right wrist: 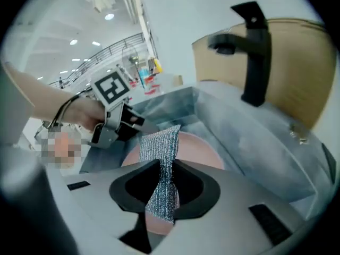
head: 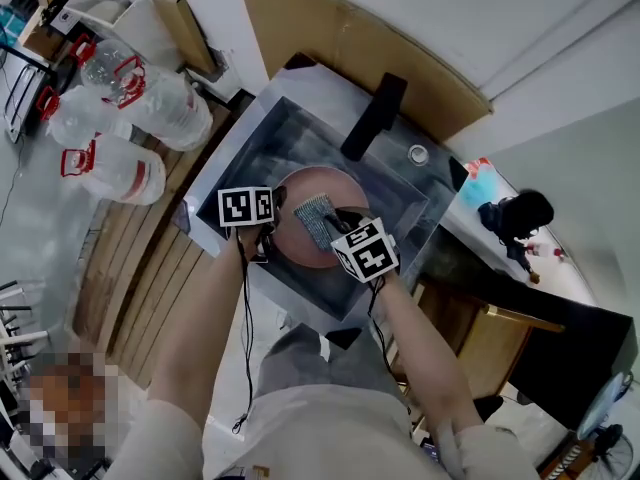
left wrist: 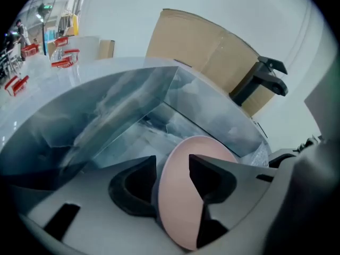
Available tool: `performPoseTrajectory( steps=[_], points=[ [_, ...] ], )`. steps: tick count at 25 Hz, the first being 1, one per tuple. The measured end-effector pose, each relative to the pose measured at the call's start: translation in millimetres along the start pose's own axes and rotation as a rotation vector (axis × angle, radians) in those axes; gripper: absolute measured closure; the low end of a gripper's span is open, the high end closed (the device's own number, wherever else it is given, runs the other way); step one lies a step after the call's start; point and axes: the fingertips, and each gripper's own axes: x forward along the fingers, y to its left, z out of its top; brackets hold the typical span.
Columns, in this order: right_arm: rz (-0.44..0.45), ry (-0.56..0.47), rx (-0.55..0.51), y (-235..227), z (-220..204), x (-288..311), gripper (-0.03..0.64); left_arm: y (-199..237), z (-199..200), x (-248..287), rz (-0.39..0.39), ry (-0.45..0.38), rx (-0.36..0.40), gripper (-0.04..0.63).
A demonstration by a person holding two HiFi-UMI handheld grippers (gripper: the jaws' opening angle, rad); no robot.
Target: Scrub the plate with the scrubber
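A pink plate (head: 300, 183) stands tilted in the grey sink (head: 250, 138). My left gripper (head: 272, 230) straddles its left rim; in the left gripper view the plate (left wrist: 178, 195) fills the gap between the jaws of the left gripper (left wrist: 172, 174), which stand apart and open. My right gripper (head: 338, 224) is shut on a silvery mesh scrubber (head: 316, 218) that lies against the plate's face. In the right gripper view the scrubber (right wrist: 159, 147) sticks up from the right gripper (right wrist: 166, 163) in front of the plate (right wrist: 199, 147), with the left gripper (right wrist: 119, 124) beyond it.
A black faucet (head: 372, 116) rises at the sink's far side, with a cardboard sheet (head: 330, 28) behind it. Large water bottles (head: 130, 108) lie on the floor to the left. A dark object (head: 515, 216) sits on the counter at the right.
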Motion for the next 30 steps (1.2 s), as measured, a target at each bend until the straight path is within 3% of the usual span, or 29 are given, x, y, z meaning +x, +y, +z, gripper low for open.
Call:
performPoseTrajectory(
  steps=[9,14,18,21,30],
  points=[
    [-0.138,-0.309,0.035,-2.9,70.0,-109.7,0.508,-39.0,29.7,-79.9,-0.083,-0.16,0.082,0.397],
    [-0.172,-0.499,0.039,15.2,117.1,-177.7,0.508,-68.4,52.7,-140.9,-0.154,-0.252,0.135,0.476],
    [-0.216,-0.666,0.011,29.7,151.6,-233.9,0.509,-90.0,75.4,-192.6,-0.197,-0.358,0.176,0.5],
    [-0.23,-0.743,-0.013,43.3,167.9,-266.2,0.509,-103.3,89.8,-232.3,-0.217,-0.452,0.202,0.528],
    [-0.226,-0.919,-0.061,93.7,203.4,-351.3,0.509,-141.7,106.5,-351.1,-0.203,-0.702,0.39,0.558]
  ],
)
